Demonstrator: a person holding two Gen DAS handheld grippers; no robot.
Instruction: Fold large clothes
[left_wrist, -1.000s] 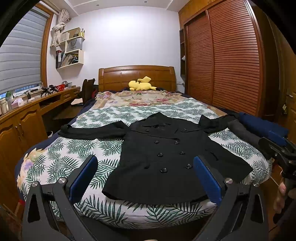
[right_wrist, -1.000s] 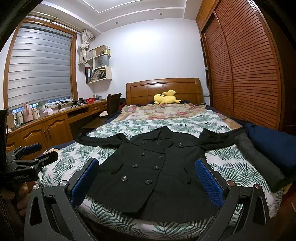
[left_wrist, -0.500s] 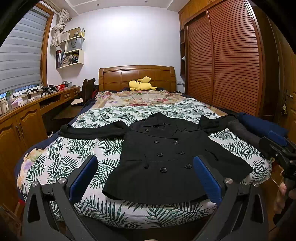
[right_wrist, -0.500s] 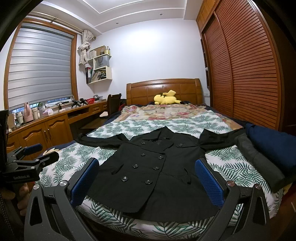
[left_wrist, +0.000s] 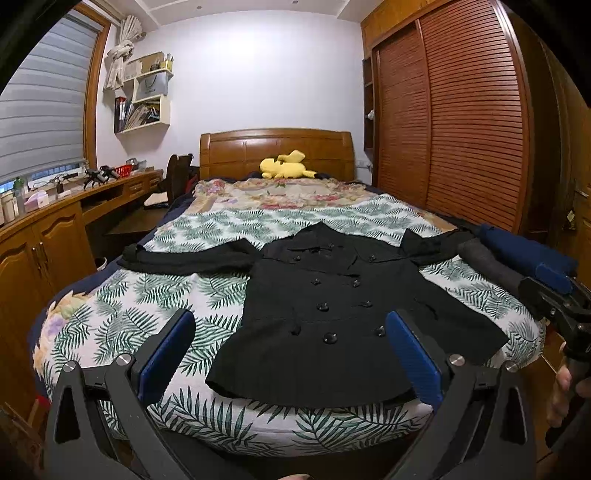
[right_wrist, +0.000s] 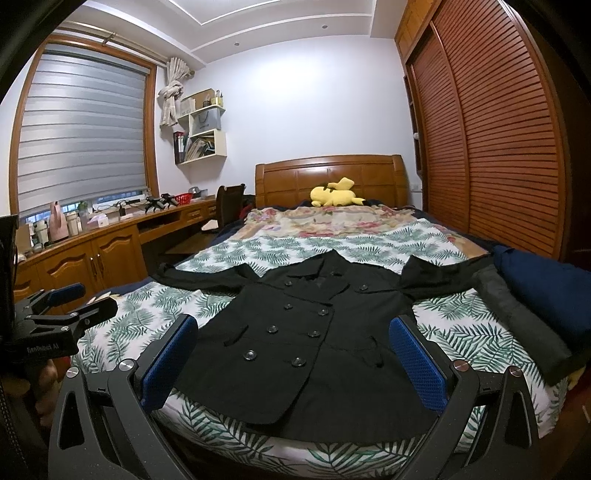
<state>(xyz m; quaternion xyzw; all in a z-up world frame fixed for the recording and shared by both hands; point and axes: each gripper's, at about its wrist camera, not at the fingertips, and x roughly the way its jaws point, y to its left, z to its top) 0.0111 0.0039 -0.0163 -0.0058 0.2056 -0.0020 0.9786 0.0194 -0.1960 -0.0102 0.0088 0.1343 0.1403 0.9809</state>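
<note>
Wooden bed (left_wrist: 275, 147) w/ leaf-print cover (left_wrist: 155, 295) fills the room centre; louvred wardrobe (left_wrist: 461, 122) along one side, desk (right_wrist: 92, 251) under the window on the other. Black double-breasted coat (left_wrist: 325, 314) lies flat on the cover near the foot of the bed, buttons up, collar twd the headboard, both sleeves spread out sideways, hem at the bed edge. Folded navy item (right_wrist: 546, 295) and grey one (right_wrist: 517, 317) sit side by side at the coat's sleeve end, touching it. Yellow plush toy (left_wrist: 284, 170) up by the headboard, well apart from the coat. Left gripper (left_wrist: 290, 350) hovers off the foot of the bed, blue pads wide apart, nothing btwn them. Right gripper (right_wrist: 293, 354) same: jaws spread, empty, over the coat's hem, not touching the fabric.
</note>
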